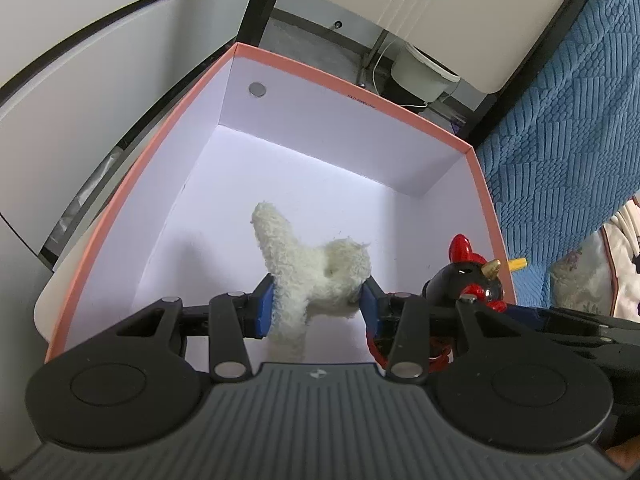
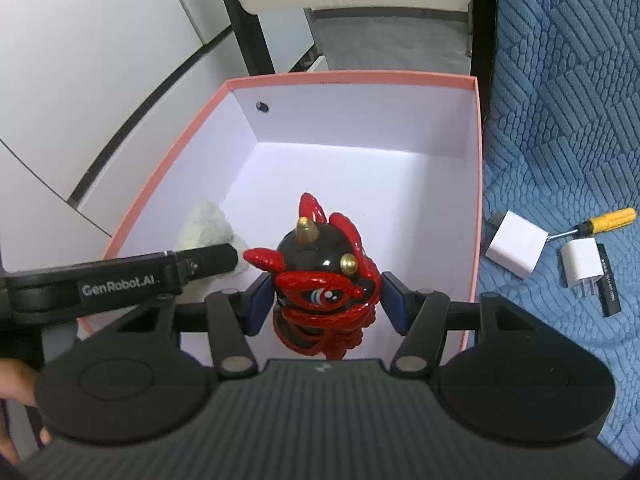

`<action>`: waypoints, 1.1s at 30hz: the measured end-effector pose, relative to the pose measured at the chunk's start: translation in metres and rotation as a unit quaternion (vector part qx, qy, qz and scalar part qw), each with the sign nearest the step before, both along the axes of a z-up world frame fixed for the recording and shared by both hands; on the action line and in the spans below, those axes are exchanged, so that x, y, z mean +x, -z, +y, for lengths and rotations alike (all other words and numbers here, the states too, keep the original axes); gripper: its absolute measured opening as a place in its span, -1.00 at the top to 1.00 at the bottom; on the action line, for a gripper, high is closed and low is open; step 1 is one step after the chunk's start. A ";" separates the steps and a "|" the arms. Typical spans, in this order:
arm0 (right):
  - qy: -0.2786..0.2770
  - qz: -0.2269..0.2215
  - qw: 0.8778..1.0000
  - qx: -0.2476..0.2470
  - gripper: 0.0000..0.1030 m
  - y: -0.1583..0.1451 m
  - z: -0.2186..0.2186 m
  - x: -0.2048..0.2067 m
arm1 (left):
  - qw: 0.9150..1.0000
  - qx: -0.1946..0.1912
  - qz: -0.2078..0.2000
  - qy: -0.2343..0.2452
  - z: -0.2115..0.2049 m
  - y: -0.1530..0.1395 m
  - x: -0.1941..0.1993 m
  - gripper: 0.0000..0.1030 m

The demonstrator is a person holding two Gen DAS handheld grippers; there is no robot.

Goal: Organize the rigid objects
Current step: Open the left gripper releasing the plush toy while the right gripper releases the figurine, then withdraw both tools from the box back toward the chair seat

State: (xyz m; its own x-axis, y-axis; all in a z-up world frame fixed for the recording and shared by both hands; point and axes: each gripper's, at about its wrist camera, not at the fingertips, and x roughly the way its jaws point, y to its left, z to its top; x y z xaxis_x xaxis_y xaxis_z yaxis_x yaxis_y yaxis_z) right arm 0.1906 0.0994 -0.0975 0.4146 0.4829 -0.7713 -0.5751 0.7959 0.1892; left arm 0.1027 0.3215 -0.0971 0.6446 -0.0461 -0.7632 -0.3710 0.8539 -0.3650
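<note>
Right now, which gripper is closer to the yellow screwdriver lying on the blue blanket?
Right. The right gripper, holding the red figurine, is over the box's blanket side, nearer the screwdriver. The left gripper, holding the plush toy, is farther.

White cabinet panels with dark seams rise left of a black chair frame; grey floor beyond it, blue textured blanket right.
</note>
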 end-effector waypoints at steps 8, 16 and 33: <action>0.002 0.009 1.000 0.009 -0.20 0.000 -0.006 0.001 | 1.000 0.014 -0.001 -0.004 -0.007 -0.011 -0.004 -0.20; 0.007 -0.008 0.999 0.039 -0.22 -0.018 -0.024 -0.008 | 0.998 0.044 -0.033 -0.005 -0.023 -0.038 -0.017 -0.23; 0.025 -0.128 0.988 0.079 -0.22 -0.068 -0.089 -0.059 | 0.987 0.103 -0.123 0.017 -0.098 -0.101 -0.064 -0.25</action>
State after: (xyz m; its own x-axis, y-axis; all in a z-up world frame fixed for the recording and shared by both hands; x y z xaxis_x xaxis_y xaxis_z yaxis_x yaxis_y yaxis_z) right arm 0.1317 0.0107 -0.0291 0.6128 0.5635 -0.5540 -0.5815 0.7963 0.1668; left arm 0.0384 0.2235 0.0044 0.8123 0.0698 -0.5791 -0.2634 0.9297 -0.2575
